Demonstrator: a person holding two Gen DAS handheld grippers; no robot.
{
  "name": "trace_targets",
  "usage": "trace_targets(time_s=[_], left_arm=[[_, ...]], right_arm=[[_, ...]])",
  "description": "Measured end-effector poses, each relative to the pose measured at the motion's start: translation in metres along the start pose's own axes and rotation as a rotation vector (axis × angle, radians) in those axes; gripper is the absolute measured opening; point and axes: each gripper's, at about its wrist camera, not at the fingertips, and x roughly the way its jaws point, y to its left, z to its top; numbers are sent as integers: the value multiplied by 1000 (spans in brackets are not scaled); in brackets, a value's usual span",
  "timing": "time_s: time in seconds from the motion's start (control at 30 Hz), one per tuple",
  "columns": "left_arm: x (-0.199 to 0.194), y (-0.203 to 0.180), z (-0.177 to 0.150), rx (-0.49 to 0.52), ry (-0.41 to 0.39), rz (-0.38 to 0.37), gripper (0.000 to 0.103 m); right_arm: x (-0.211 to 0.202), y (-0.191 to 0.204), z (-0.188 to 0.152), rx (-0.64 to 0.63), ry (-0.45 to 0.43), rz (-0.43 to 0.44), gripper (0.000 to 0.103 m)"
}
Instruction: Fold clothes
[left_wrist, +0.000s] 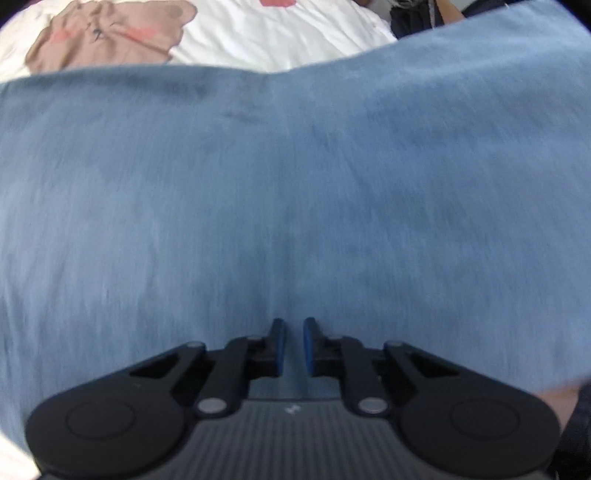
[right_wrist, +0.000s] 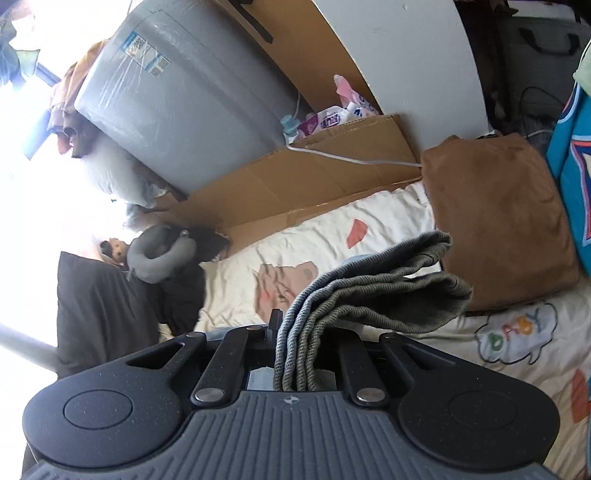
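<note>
- Left gripper, jaws slightly apart, hovers over flat blue cloth garment on the bed.
- Right gripper clamps folded grey-green knit garment; it likely needs setting down next.

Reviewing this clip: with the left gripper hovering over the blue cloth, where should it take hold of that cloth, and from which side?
Probably at the far hem of the blue cloth, near the shallow notch where it meets the white printed bedsheet. That is the only free edge in view; elsewhere the fabric lies broad and flat, offering nothing to pinch. The left gripper, jaws slightly apart and empty, should come in low from the bedsheet side.
</note>
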Motion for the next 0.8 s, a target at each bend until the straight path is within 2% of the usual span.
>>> trace_targets(time_s=[0.37, 0.7, 0.8], left_arm=[[12, -7, 86, 10, -64, 48, 7], [22, -3, 133, -6, -105, 97, 6], [25, 4, 148, -47, -109, 110, 3]], right_arm=[[3, -2, 6, -1, 4, -16, 9], [12, 3, 9, -17, 26, 2, 9], [13, 4, 9, -21, 26, 2, 9]])
